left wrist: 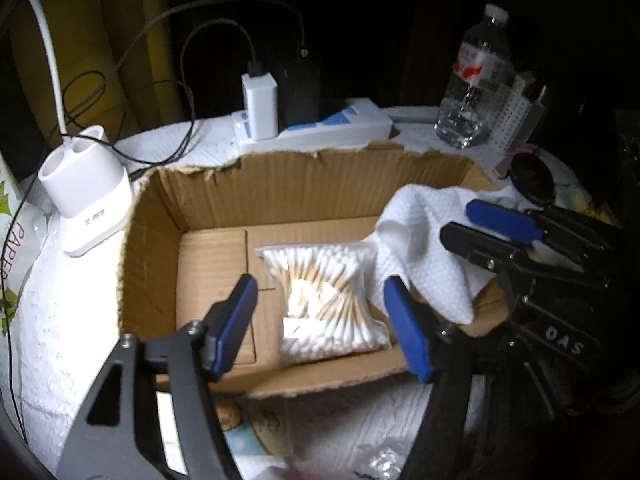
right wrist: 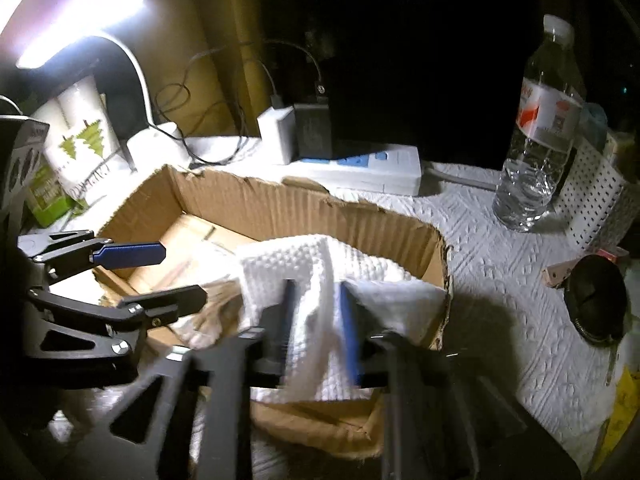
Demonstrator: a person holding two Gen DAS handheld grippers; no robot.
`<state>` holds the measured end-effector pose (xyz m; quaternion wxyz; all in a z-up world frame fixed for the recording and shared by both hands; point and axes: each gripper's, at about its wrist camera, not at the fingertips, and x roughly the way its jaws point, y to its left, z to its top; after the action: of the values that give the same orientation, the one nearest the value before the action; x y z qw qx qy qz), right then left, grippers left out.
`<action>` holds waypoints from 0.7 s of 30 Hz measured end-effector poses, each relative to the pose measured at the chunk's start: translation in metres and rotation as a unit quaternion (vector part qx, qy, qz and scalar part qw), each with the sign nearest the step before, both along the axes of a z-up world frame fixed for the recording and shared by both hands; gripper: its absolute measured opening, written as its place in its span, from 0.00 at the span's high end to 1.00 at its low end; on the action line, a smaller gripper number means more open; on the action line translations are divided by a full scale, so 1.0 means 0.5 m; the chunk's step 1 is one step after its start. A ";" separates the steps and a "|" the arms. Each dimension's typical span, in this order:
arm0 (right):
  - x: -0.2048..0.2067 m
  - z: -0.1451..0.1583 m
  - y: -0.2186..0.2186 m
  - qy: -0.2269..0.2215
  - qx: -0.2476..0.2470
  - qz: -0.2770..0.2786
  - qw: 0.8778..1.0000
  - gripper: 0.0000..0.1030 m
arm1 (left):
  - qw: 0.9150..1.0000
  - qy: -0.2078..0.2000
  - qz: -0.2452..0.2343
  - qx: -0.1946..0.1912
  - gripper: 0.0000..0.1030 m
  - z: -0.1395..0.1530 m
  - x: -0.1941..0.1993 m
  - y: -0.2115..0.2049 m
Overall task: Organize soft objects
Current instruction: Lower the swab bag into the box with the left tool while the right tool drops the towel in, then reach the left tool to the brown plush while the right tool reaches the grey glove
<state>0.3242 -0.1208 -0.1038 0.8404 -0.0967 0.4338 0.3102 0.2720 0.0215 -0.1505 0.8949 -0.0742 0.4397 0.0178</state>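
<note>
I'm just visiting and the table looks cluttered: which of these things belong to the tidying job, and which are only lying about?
Part of the job:
cardboard box
bag of cotton swabs, lying in the box
white paper towel, gripped by the right gripper over the box
left gripper, open

Lying about:
water bottle
power strip
white charger

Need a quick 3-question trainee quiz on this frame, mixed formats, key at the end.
1. True or false: the bag of cotton swabs lies inside the cardboard box.
2. The right gripper holds: A) the water bottle B) the white paper towel C) the power strip
3. Fill in: the left gripper is ___ (open/shut), hovering above the swabs.

Key: 1 true; 2 B; 3 open.
</note>
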 end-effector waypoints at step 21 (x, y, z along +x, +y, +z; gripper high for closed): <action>-0.142 0.141 -0.048 -0.051 0.004 -0.037 0.998 0.45 | 0.997 -0.070 0.004 -0.014 0.26 0.105 -0.169 0.009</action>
<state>0.2531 -0.1449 -0.0332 0.8727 -0.0928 0.3921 0.2757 0.1877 0.0261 -0.0983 0.9221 -0.0898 0.3762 0.0099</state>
